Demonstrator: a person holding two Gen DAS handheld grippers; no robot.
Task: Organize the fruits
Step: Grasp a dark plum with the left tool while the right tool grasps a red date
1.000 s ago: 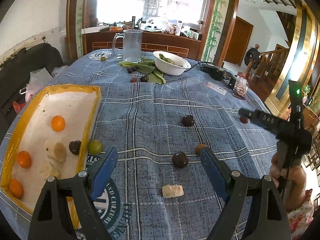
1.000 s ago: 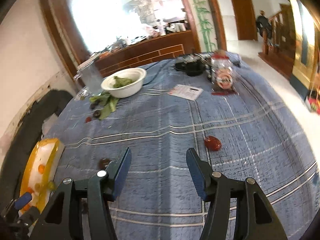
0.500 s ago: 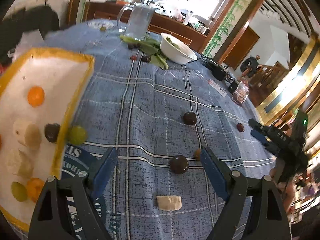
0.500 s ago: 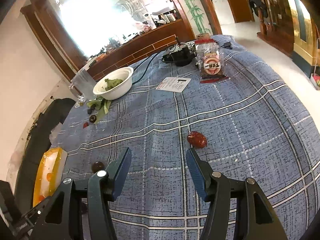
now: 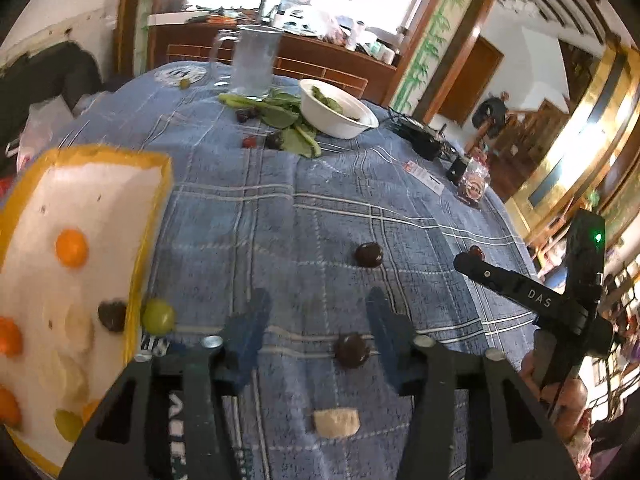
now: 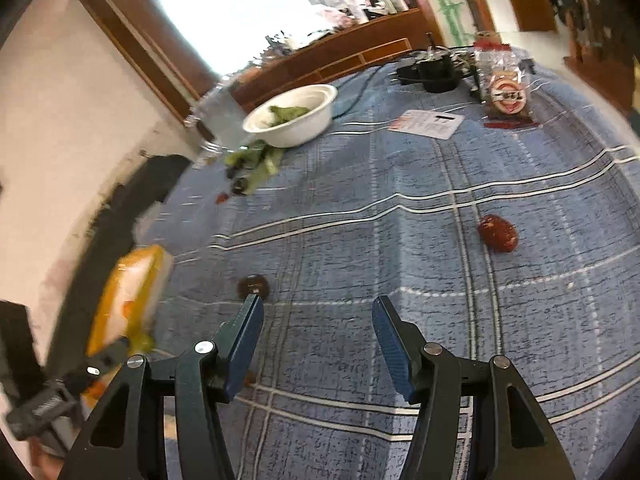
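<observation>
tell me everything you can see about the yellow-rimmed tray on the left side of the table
The shallow rectangular tray with a yellow rim and white floor lies flat on the blue checked tablecloth, at the table's left edge. It looks like plastic or enamel. Inside lie small round orange fruits, one dark round fruit near the right rim, pale banana-like pieces and a green grape. Another green grape sits outside on the cloth, against the rim. Neither gripper touches it.

Fruit count on the blue plaid table

Four small orange fruits (image 5: 71,248) in the yellow-rimmed tray (image 5: 154,216); one white bowl (image 5: 340,120); one glass pitcher (image 5: 254,60).
</observation>
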